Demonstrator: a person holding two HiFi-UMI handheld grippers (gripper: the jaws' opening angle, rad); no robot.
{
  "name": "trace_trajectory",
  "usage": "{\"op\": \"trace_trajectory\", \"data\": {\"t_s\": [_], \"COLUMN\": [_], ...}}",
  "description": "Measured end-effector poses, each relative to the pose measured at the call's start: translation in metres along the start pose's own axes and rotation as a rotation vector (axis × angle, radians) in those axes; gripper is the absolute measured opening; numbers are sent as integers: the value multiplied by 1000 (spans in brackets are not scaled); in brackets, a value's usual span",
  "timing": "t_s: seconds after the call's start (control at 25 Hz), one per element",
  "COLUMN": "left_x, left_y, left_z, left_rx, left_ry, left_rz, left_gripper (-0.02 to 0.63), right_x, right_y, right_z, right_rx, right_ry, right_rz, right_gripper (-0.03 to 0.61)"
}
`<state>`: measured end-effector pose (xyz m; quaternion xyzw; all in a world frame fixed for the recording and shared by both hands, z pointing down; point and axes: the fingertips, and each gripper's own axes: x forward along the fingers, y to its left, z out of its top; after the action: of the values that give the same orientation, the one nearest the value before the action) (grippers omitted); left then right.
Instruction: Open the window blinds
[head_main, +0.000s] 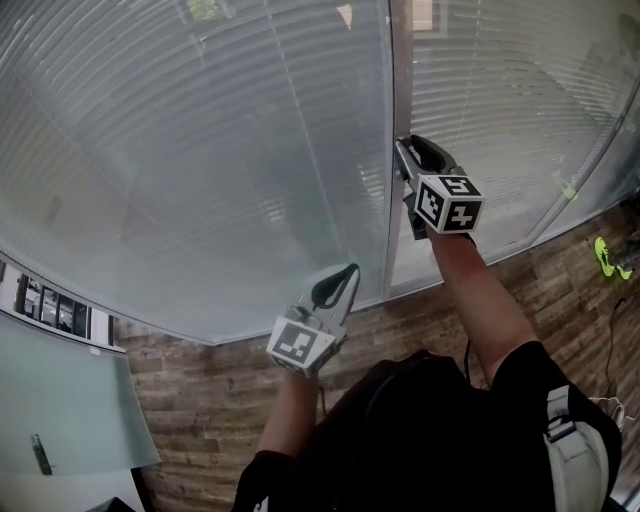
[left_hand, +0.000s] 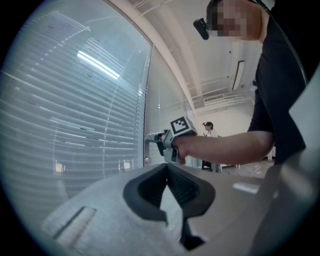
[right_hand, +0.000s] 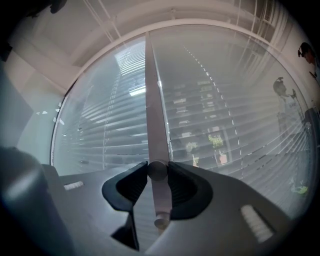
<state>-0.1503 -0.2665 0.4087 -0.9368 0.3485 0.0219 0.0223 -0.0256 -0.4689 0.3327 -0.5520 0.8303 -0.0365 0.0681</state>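
Only the right gripper view shows the right gripper (right_hand: 158, 174) with its jaws clamped on a small round knob (right_hand: 157, 169) on the upright frame post (right_hand: 152, 100) between two panes of window blinds (right_hand: 225, 115). The left gripper (left_hand: 167, 167) has its jaws closed on nothing. In the head view it hangs short of the glass, above the wood floor (head_main: 200, 390).

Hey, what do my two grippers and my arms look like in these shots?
The left gripper and right gripper have light grey shells with dark jaw pads that taper to a point. Each carries a white cube printed with black square markers. Short black sleeves cover the upper arms, and the forearms are bare.
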Motion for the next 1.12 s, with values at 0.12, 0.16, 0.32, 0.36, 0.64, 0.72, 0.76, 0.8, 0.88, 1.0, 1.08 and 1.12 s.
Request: {"op": "trace_trajectory", "data": {"t_s": [0.12,0.16,0.32,0.36,0.64,0.72,0.76,0.8,0.88,1.0,1.08,1.12], "left_x": [-1,-2,-3,-2,1,1,1,1,2,7,9,9], "left_y": [-4,-4,3,2,2,2,2,2,2,-4,-7,-7], "left_z": [4,3,-5,-4,-2,1,1,-1,-4,-1,1,0], "left_rx": [-10,-9,15,10,11,14,9,8,10,1,-3,-5], "left_ry": [19,19,-9,-6,-19,-6,-2,-4,-10,-5,10,13], "left_rz": [-5,-4,-1,-2,3,-2,-3,-3,-3,-14,-22,-24], "left_gripper": [5,5,5,5,5,5,5,5,4,5,5,5], "right_x": [-1,-1,2,2,0,-3,-4,-5,-9,-11,-12,-12], "right_y": [1,1,2,2,5,6,6,6,5,5,7,9], "right_z": [0,0,-1,-1,-2,-2,-2,-2,-3,-5,-6,-5], "right_rx": [0,-1,-7,-10,-38,-78,-99,-120,-167,-279,-379,-434], "right_ry": [-3,-3,0,2,22,22,24,26,33,54,74,82], "right_rz": [-2,-3,-3,-2,53,55,55,56,61,66,65,67], "right_gripper": [130,130,130,130,177,189,197,207,209,214,224,229]}}
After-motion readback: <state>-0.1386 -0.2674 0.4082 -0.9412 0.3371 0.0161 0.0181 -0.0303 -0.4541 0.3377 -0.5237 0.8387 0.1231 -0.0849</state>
